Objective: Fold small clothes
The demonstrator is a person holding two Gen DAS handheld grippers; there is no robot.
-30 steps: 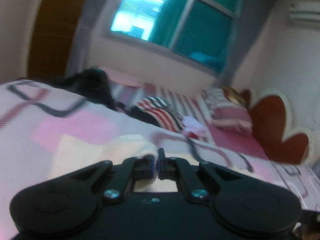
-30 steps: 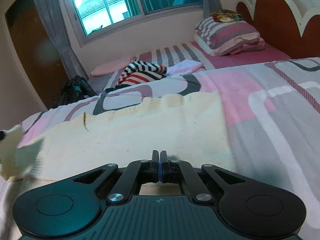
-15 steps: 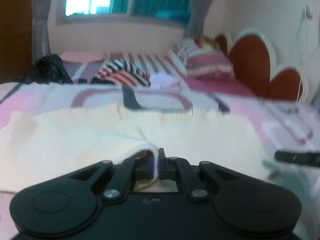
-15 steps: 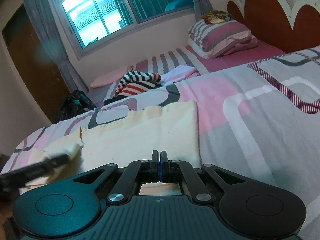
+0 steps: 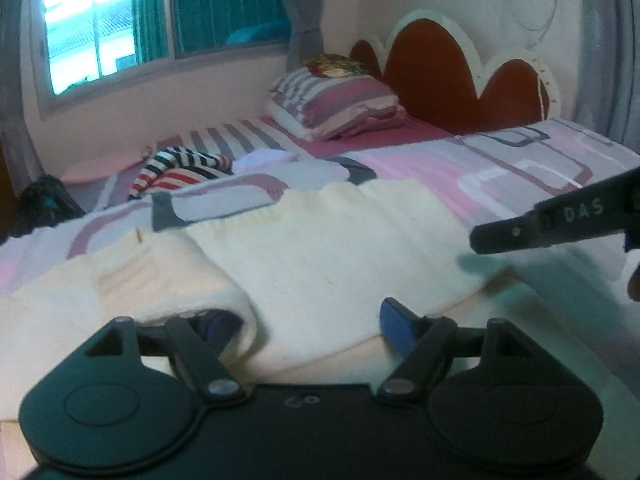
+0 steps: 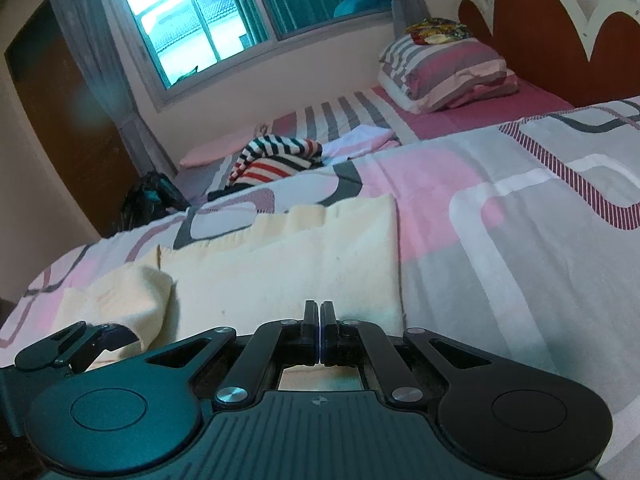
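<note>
A cream knitted garment (image 5: 320, 256) lies flat on the patterned bedspread (image 5: 500, 168), its left part folded over onto the middle. My left gripper (image 5: 304, 320) is open at the garment's near edge; the folded cream flap (image 5: 168, 280) drapes over its left finger. My right gripper (image 6: 320, 332) is shut over the near edge of the garment (image 6: 288, 272); whether it pinches cloth is hidden. The right gripper also shows in the left wrist view (image 5: 560, 220) at the right. The left gripper shows in the right wrist view (image 6: 80, 344) at the lower left.
A striped garment (image 6: 276, 156) and white cloth (image 6: 364, 140) lie farther back on the bed. Striped pillows (image 6: 444, 68) rest against the red headboard (image 6: 560, 32). A dark bag (image 6: 148, 196) sits by the bed's left side, under the window (image 6: 200, 24).
My left gripper carried the garment's left part over onto the middle and has opened, releasing the cloth. The right gripper stayed shut at the near edge.
</note>
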